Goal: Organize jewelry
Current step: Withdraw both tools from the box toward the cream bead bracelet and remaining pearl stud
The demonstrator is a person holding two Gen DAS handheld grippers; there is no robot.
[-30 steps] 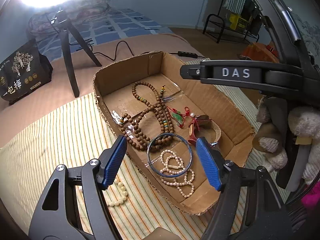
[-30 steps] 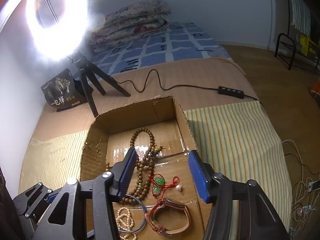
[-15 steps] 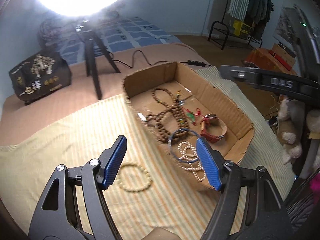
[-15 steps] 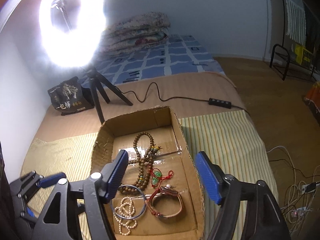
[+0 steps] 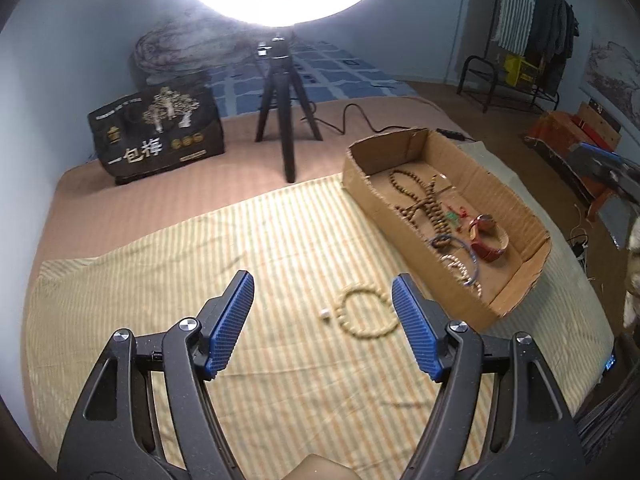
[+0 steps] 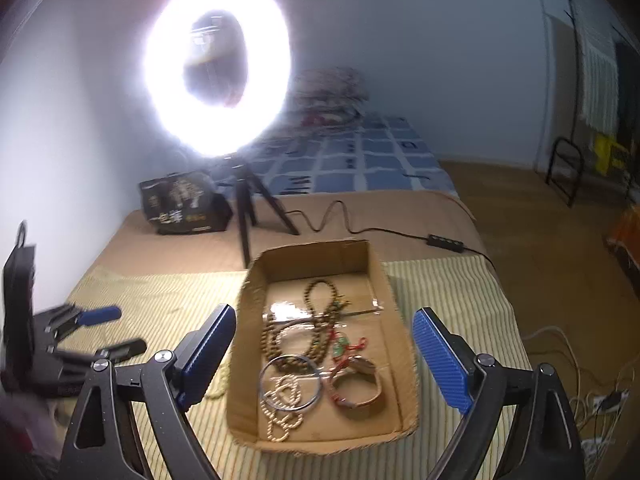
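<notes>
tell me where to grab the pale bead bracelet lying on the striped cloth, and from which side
Pinch one arc of the pale bead bracelet from above, one pad inside the ring and one outside. It lies flat on the striped cloth, so a sideways approach finds no edge. The left gripper, open and empty, is nearest; the arc away from the cardboard box looks clearest.

The black bag [image 5: 156, 136] has big gold Chinese words, 一包梅. The small gold print above and below them is too tiny to read.
</notes>
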